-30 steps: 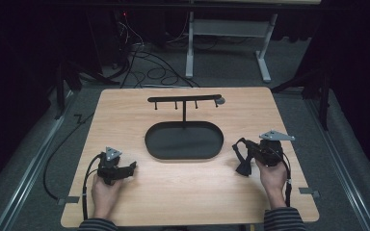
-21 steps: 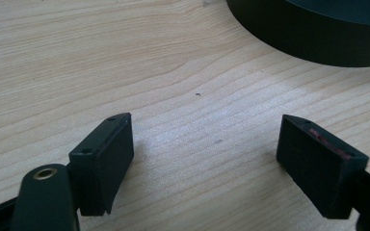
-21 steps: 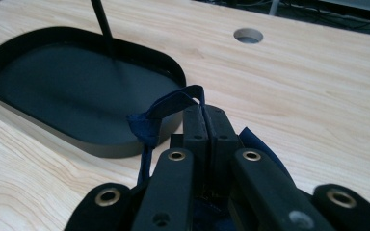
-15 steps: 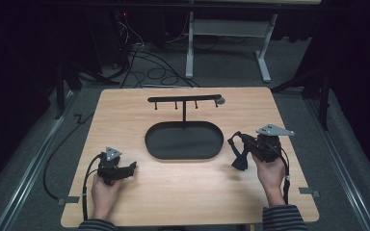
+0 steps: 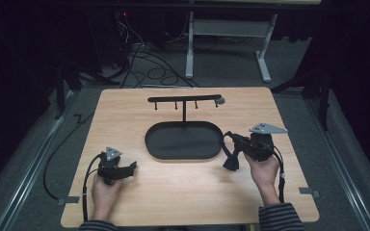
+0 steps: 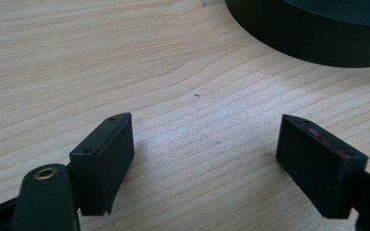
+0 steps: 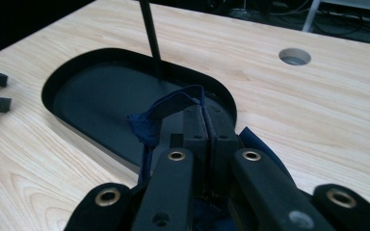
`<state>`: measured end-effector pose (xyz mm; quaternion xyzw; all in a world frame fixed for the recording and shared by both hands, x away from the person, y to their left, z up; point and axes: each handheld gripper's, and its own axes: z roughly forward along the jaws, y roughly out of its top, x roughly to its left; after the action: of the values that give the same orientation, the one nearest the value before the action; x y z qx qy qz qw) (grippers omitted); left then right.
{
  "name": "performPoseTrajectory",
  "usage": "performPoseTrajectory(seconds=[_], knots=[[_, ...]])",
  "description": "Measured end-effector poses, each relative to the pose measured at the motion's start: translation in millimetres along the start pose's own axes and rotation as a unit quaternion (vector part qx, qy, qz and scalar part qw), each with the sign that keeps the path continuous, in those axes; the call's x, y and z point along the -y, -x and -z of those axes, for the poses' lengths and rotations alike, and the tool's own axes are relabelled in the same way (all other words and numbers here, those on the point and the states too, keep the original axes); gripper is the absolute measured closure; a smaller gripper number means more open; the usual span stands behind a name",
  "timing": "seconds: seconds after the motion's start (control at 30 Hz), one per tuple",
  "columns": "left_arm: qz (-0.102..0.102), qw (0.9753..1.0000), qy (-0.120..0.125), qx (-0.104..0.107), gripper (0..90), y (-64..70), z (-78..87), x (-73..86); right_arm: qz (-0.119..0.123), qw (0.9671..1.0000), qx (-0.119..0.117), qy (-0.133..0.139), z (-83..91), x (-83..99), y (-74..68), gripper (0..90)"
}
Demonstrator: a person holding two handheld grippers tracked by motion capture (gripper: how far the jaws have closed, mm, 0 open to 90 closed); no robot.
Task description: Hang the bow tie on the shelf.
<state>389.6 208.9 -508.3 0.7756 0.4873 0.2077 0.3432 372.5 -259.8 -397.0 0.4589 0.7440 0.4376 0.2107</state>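
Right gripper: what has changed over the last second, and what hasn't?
The right gripper, fingers shut on a dark blue strap, moved forward and inward, toward the black tray, carrying the strap, which now hangs by the tray's right rim. Nothing was grasped or released. The left gripper stayed low on the table, open, and the tray with its hook rack did not move.

Claw (image 7: 204, 124) clamped on blue strap (image 7: 166, 108)

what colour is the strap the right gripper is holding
Dark navy blue; the strap shows best in the right gripper view, pinched by the right gripper.
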Motion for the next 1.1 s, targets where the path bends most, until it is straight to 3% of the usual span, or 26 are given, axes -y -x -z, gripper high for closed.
performPoseTrajectory(seconds=[0.67,1.1], knots=[[0.001,1.0000,-0.001,0.001,21.3,-0.1,0.1,0.0,0.028,0.9995,-0.004,0.012,-9.1,-30.8,-10.7,90.0],[0.001,1.0000,0.000,0.002,21.3,-0.2,0.1,0.0,0.021,0.9993,0.004,0.031,-15.2,-50.7,-5.8,90.0]])
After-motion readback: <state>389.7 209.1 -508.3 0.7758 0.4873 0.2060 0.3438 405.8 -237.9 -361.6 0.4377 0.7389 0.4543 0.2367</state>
